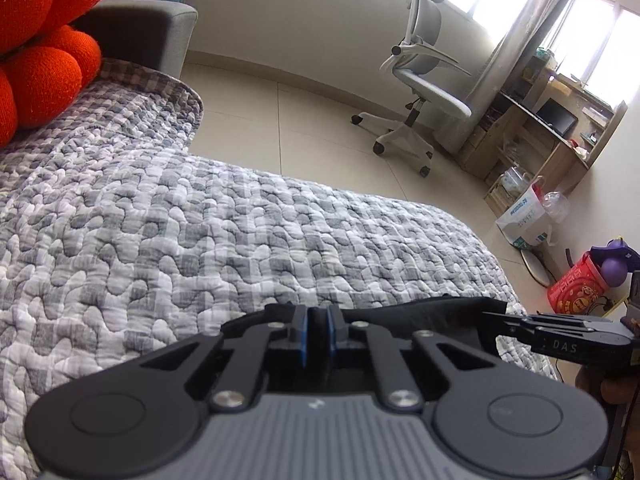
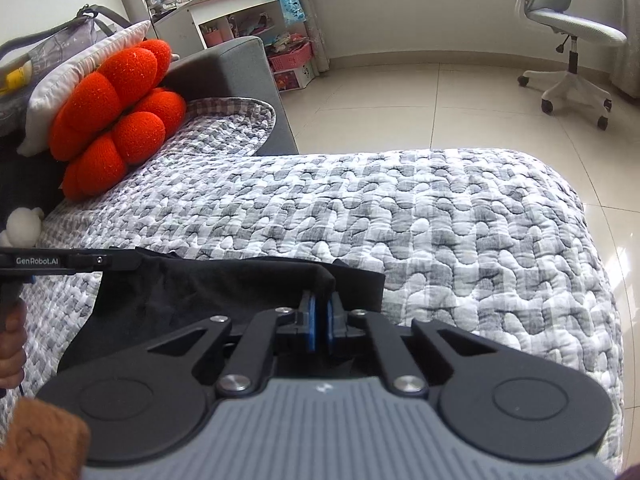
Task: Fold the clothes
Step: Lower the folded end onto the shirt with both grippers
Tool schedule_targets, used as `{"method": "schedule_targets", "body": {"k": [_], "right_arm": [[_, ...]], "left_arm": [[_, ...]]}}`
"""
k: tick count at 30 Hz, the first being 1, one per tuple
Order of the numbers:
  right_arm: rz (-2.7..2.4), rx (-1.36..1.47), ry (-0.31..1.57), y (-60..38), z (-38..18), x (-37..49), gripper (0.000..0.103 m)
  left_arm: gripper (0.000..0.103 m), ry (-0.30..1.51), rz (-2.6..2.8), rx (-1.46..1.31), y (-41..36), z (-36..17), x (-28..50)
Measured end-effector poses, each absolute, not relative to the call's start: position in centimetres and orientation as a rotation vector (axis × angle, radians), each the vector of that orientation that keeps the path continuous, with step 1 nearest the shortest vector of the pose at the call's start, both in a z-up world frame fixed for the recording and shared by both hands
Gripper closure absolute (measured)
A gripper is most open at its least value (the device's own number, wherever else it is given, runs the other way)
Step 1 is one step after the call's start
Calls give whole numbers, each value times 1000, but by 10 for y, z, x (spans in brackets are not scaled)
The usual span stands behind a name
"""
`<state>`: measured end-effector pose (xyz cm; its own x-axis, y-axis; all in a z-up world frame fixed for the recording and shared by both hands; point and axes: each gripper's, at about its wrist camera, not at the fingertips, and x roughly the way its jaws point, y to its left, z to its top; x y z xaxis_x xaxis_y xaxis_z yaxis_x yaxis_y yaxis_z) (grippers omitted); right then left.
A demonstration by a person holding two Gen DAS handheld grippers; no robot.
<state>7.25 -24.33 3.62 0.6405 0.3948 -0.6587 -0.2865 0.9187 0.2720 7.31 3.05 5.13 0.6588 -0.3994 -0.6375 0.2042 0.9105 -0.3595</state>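
Observation:
A black garment [image 2: 192, 292] lies on the grey checked quilt [image 2: 400, 220] near its front edge, held at two points along one edge. In the right wrist view my right gripper [image 2: 320, 306] is shut on a raised fold of the garment, its blue pads almost together. My left gripper [image 2: 134, 261] comes in from the left and pinches the garment's far left corner. In the left wrist view the left gripper [image 1: 318, 314] is shut on the black garment [image 1: 420, 314], and the right gripper [image 1: 490, 315] grips its right end.
A red puffy cushion [image 2: 116, 120] and a white pillow [image 2: 80, 68] sit at the quilt's back left. Beyond lie a grey sofa arm [image 2: 232, 68], tiled floor, a white office chair [image 1: 420, 92], a wooden desk [image 1: 540, 128] and bags [image 1: 524, 220] on the floor.

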Motion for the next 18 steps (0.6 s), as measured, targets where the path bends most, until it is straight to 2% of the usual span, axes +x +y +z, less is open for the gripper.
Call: {"method": "schedule_targets", "body": {"k": [7, 12, 13, 14, 15, 16, 18], "right_arm": [[330, 133, 778, -239, 34, 82, 99], [300, 99, 752, -228, 30, 84, 99], [295, 95, 752, -227, 29, 84, 99], [290, 94, 755, -226, 28, 84, 99], [285, 93, 758, -225, 26, 84, 99], [283, 91, 759, -225, 26, 84, 99], [281, 84, 749, -225, 26, 81, 99]], "left_arm": [[94, 788, -302, -249, 26, 43, 80], [89, 792, -282, -250, 31, 42, 83], [86, 789, -274, -252, 32, 42, 83], [76, 786, -261, -252, 34, 43, 83], [62, 785, -248, -254, 35, 44, 83], [58, 777, -237, -262, 38, 45, 83], [58, 767, -226, -267, 40, 47, 82]]}}
